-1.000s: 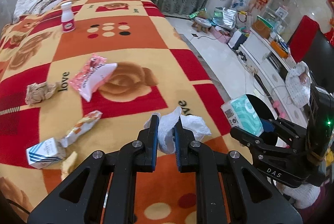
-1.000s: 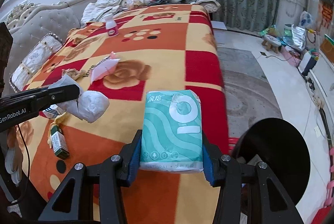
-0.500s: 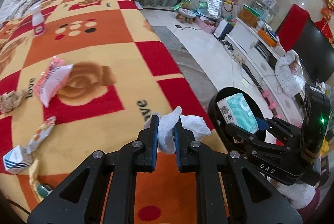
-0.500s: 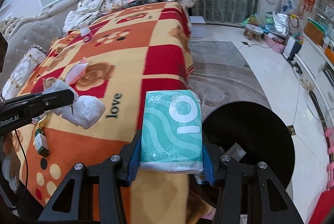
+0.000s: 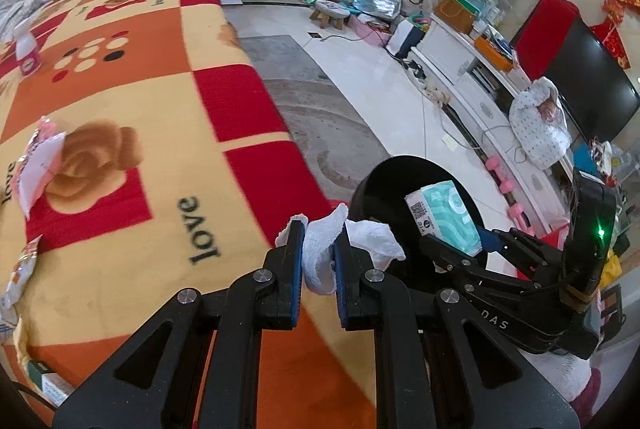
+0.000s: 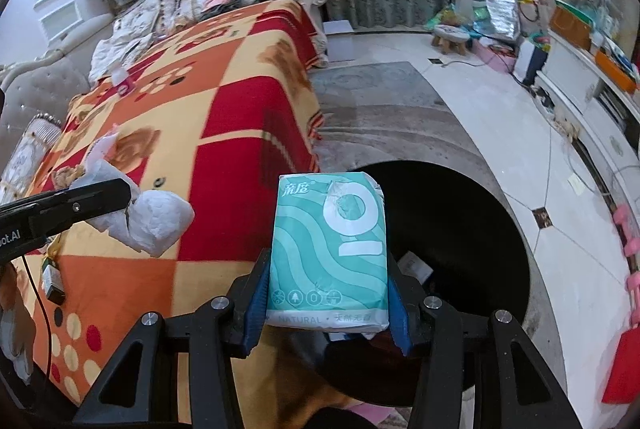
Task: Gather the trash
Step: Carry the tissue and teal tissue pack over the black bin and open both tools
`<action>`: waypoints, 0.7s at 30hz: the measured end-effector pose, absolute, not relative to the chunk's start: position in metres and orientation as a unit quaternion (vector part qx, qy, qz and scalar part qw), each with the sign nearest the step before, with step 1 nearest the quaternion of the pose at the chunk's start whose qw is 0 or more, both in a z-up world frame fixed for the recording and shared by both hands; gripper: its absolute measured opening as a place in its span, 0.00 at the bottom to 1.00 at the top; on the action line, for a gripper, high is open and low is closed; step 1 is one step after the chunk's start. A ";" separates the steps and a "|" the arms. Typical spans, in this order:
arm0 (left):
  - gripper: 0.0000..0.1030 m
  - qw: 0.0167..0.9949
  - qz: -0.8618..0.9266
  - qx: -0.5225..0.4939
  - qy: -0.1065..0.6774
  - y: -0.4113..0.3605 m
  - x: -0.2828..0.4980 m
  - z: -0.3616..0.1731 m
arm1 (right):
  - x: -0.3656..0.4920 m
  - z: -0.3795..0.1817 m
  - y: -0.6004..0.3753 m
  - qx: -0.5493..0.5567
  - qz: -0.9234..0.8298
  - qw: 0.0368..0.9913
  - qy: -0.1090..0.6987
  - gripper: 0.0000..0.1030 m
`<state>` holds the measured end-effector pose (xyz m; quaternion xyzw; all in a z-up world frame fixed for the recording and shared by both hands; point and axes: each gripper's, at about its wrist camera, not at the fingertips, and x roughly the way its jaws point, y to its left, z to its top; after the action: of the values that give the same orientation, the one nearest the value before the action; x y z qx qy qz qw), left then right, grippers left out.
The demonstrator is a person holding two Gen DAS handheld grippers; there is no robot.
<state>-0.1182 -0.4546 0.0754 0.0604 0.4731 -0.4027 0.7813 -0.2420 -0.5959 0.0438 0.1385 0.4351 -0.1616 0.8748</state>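
Tissue pack (image 6: pixel 330 253) clamped in right hand-held gripper (image 6: pixel 328 293) over bin (image 6: pixel 460 229), crumpled tissue (image 5: pixel 320 249) pinched in left hand-held gripper (image 5: pixel 318 257), seemingly beside it.

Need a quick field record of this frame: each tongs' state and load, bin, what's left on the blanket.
left tongs: shut on crumpled white tissue
right tongs: shut on teal tissue pack
bin: black round bin on the floor beside the blanket's edge, some scraps inside
pack position: in front of the bin opening, not released
tissue position: near the blanket's edge, beside the bin
left on blanket: pink-white wrapper, small white bottle, more wrappers at the left edge
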 end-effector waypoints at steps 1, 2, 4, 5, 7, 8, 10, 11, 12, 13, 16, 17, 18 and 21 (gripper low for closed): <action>0.11 0.780 -0.405 0.063 0.473 -0.459 -0.120 0.075 | -0.244 0.043 -0.600 0.141 -0.165 0.874 0.435 0.46; 0.11 0.778 -0.407 0.065 0.474 -0.464 -0.121 0.074 | -0.247 0.042 -0.604 0.142 -0.168 0.873 0.435 0.46; 0.11 0.775 -0.410 0.068 0.475 -0.472 -0.123 0.073 | -0.251 0.040 -0.611 0.147 -0.174 0.870 0.436 0.46; 0.11 0.774 -0.412 0.070 0.476 -0.476 -0.125 0.072 | -0.253 0.039 -0.614 0.150 -0.177 0.869 0.436 0.46; 0.11 0.770 -0.416 0.070 0.478 -0.483 -0.127 0.069 | -0.257 0.039 -0.621 0.154 -0.183 0.867 0.436 0.46; 0.11 0.769 -0.417 0.071 0.479 -0.486 -0.128 0.069 | -0.259 0.038 -0.625 0.156 -0.186 0.866 0.436 0.46; 0.11 0.769 -0.418 0.076 0.478 -0.493 -0.130 0.068 | -0.263 0.037 -0.631 0.161 -0.191 0.864 0.437 0.46; 0.11 0.768 -0.419 0.077 0.478 -0.496 -0.131 0.067 | -0.264 0.035 -0.634 0.162 -0.193 0.863 0.438 0.46; 0.11 0.767 -0.420 0.078 0.479 -0.499 -0.131 0.066 | -0.265 0.034 -0.636 0.163 -0.194 0.862 0.439 0.46; 0.11 0.765 -0.421 0.079 0.480 -0.502 -0.132 0.065 | -0.267 0.033 -0.638 0.165 -0.196 0.860 0.441 0.47; 0.11 0.763 -0.423 0.083 0.481 -0.509 -0.135 0.062 | -0.271 0.028 -0.644 0.171 -0.200 0.857 0.443 0.47; 0.11 0.762 -0.424 0.084 0.482 -0.512 -0.136 0.061 | -0.273 0.027 -0.646 0.174 -0.201 0.856 0.444 0.47; 0.11 0.760 -0.426 0.084 0.483 -0.514 -0.137 0.060 | -0.274 0.025 -0.648 0.175 -0.202 0.855 0.445 0.47; 0.11 0.758 -0.429 0.081 0.485 -0.518 -0.138 0.058 | -0.278 0.022 -0.653 0.180 -0.205 0.852 0.447 0.47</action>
<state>-0.1375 -0.5179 0.0584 0.0805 0.4846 -0.4292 0.7579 -0.2780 -0.6532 0.0222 0.1800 0.4467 -0.2054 0.8520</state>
